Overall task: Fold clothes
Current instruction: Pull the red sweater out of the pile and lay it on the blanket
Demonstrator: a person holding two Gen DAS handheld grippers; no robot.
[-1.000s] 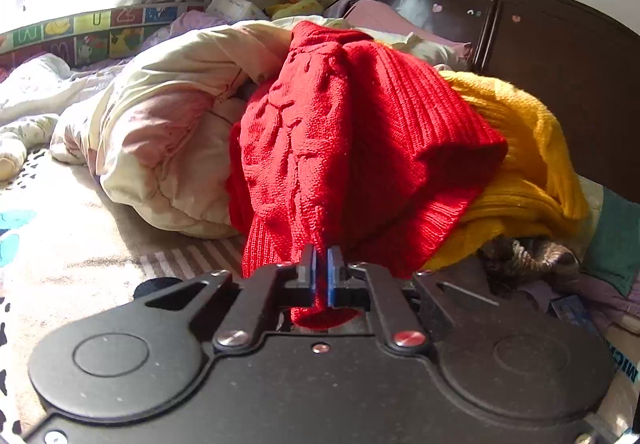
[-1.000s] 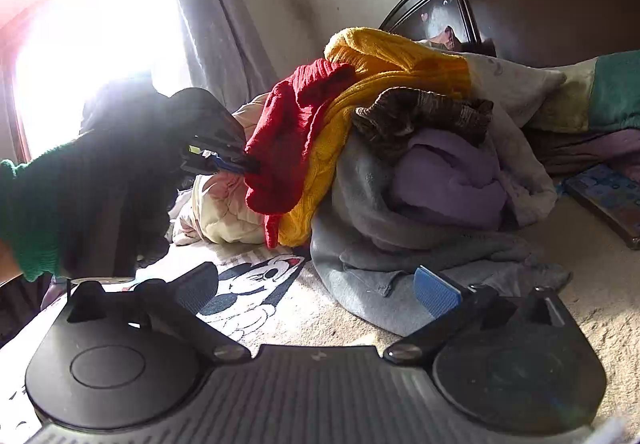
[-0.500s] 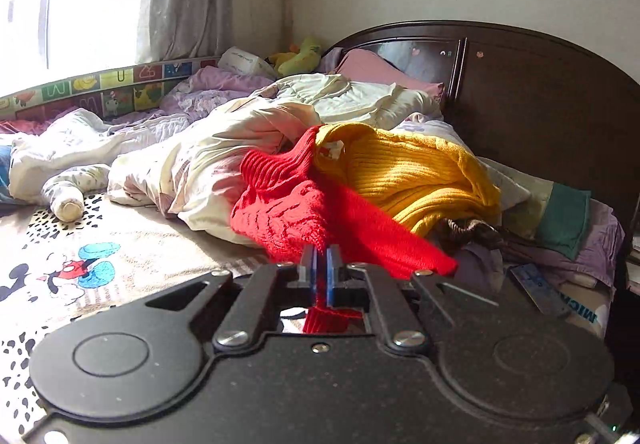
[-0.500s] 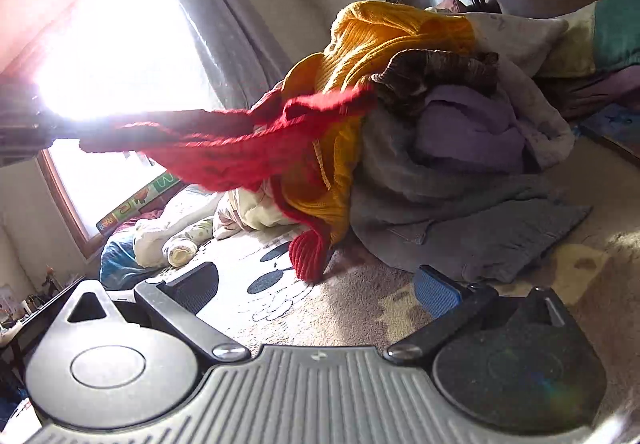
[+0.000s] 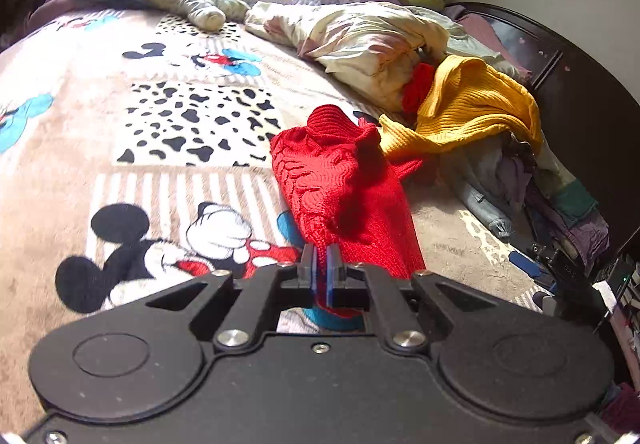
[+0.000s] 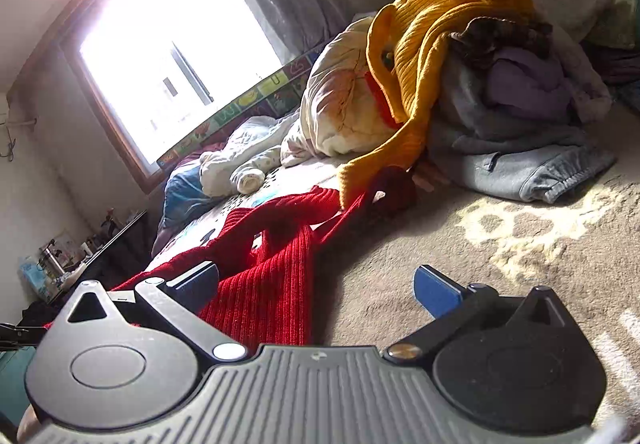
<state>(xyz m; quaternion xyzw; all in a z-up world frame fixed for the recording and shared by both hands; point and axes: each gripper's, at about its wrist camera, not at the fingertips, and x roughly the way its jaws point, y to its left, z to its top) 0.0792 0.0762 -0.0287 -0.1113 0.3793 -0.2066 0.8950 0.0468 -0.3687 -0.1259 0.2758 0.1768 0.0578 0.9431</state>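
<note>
Red sweater (image 5: 340, 180) edge pinched in left claw (image 5: 320, 264), blanket (image 5: 192, 124) beside it open.

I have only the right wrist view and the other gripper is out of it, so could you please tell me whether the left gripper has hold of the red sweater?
Observer: Yes. The left gripper is shut on an edge of the red sweater, with the cloth pinched between its blue pads.
Operator: Thank you. How does the sweater lie in front of that gripper?
Observer: It sits bunched in a heap rather than flat, cable-knit side up, on the cartoon-print blanket. Its far end reaches the yellow sweater.
</note>
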